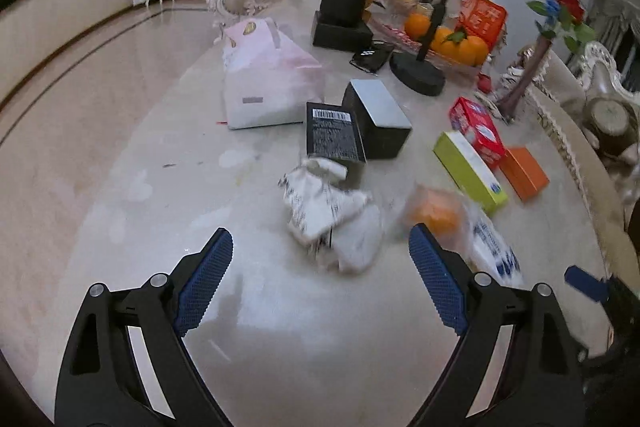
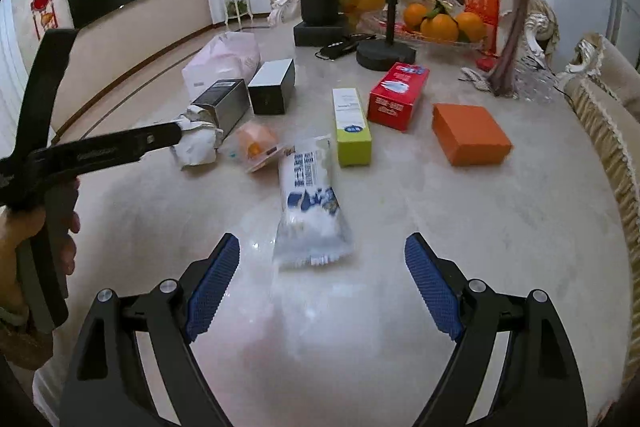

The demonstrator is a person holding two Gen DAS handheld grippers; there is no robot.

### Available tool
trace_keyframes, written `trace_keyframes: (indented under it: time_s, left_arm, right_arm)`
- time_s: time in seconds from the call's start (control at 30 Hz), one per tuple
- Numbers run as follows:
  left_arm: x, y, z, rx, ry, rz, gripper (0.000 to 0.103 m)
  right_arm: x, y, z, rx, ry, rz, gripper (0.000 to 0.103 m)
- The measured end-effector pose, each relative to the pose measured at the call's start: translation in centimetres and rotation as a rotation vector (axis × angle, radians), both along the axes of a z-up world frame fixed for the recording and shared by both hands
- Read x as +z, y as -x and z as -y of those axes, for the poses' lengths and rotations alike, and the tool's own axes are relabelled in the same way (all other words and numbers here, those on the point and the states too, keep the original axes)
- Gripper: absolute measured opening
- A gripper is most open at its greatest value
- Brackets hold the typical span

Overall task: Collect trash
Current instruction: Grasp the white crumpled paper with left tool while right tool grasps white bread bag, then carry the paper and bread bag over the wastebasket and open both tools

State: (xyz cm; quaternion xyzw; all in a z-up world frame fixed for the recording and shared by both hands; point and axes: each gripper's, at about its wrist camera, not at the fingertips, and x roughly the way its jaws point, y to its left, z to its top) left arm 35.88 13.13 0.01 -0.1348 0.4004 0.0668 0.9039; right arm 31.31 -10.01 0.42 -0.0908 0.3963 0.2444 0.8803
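A crumpled white paper wad (image 1: 332, 215) lies on the marble table (image 1: 160, 211), just ahead of my open, empty left gripper (image 1: 320, 247). To its right are a clear wrapper with an orange item (image 1: 434, 213) and a blue-and-white plastic packet (image 1: 494, 251). In the right wrist view the packet (image 2: 310, 207) lies just ahead of my open, empty right gripper (image 2: 322, 251). The wrapper (image 2: 256, 145) and paper wad (image 2: 198, 139) lie further left, with the left gripper's arm (image 2: 100, 151) reaching over to the wad.
Beyond the trash stand two black boxes (image 1: 376, 125), a pink-white bag (image 1: 268, 79), a green box (image 2: 352, 127), a red box (image 2: 398, 95), an orange box (image 2: 470, 135), a black stand (image 2: 386, 53), an orange fruit tray (image 2: 438, 21) and a flower vase (image 2: 510, 39). Sofas surround the table.
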Motion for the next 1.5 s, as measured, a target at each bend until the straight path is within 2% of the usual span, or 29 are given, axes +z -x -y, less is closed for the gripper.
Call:
trace_keyframes:
  time_s: [0.23, 0.6, 0.67, 0.73, 0.77, 0.8, 0.83, 0.9, 0.93, 1.1, 1.17, 1.37, 1.5]
  left_arm:
    - [-1.7, -2.7, -0.2, 0.006, -0.017, -0.041, 0.087]
    - [-2.4, -3.7, -0.7, -0.001, -0.047, -0.063, 0.087]
    - [-2.4, -3.6, -0.2, -0.02, -0.077, -0.069, 0.078]
    - [-2.3, -3.6, 0.1, -0.045, -0.091, -0.066, 0.06]
    - [-2.3, -3.6, 0.3, -0.053, -0.096, -0.065, 0.054]
    - [-2.3, -3.5, 0.3, -0.062, -0.096, -0.064, 0.046]
    - [-2.3, -3.5, 0.3, -0.065, -0.099, -0.064, 0.045]
    - [-2.2, -3.4, 0.3, -0.078, -0.103, -0.065, 0.043]
    - [-2.2, -3.3, 0.3, -0.087, -0.106, -0.065, 0.041]
    - [-1.9, -1.6, -0.2, -0.112, -0.063, -0.045, 0.04]
    - [-1.5, -0.4, -0.1, -0.125, -0.063, -0.025, 0.04]
    - [0.2, 4.5, 0.2, -0.175, -0.036, 0.027, 0.04]
    - [1.7, 9.1, 0.8, -0.206, -0.01, 0.069, 0.04]
  right_arm:
    - [-0.6, -3.1, -1.4, 0.007, 0.015, -0.01, 0.081]
    - [-2.2, -4.7, -2.3, 0.003, 0.041, -0.029, 0.081]
    - [-2.5, -4.9, -2.3, -0.003, 0.04, -0.037, 0.08]
    - [-2.8, -5.2, -2.5, -0.005, 0.048, -0.052, 0.08]
    - [-2.9, -5.2, -2.5, -0.005, 0.052, -0.058, 0.079]
    - [-2.9, -5.2, -2.6, -0.005, 0.053, -0.06, 0.077]
    - [-3.0, -5.3, -2.6, 0.006, 0.048, -0.07, 0.072]
    - [-3.0, -5.1, -2.8, 0.028, 0.048, -0.077, 0.044]
    - [-2.8, -4.9, -2.9, 0.037, 0.045, -0.084, 0.035]
    - [-2.2, -4.0, -1.5, 0.018, -0.039, -0.137, 0.03]
    - [-1.7, -3.1, -0.9, 0.02, -0.065, -0.129, 0.03]
    - [0.8, 0.6, 0.9, 0.033, -0.114, -0.077, 0.03]
    - [1.6, 3.7, 2.6, 0.063, -0.194, -0.108, 0.03]
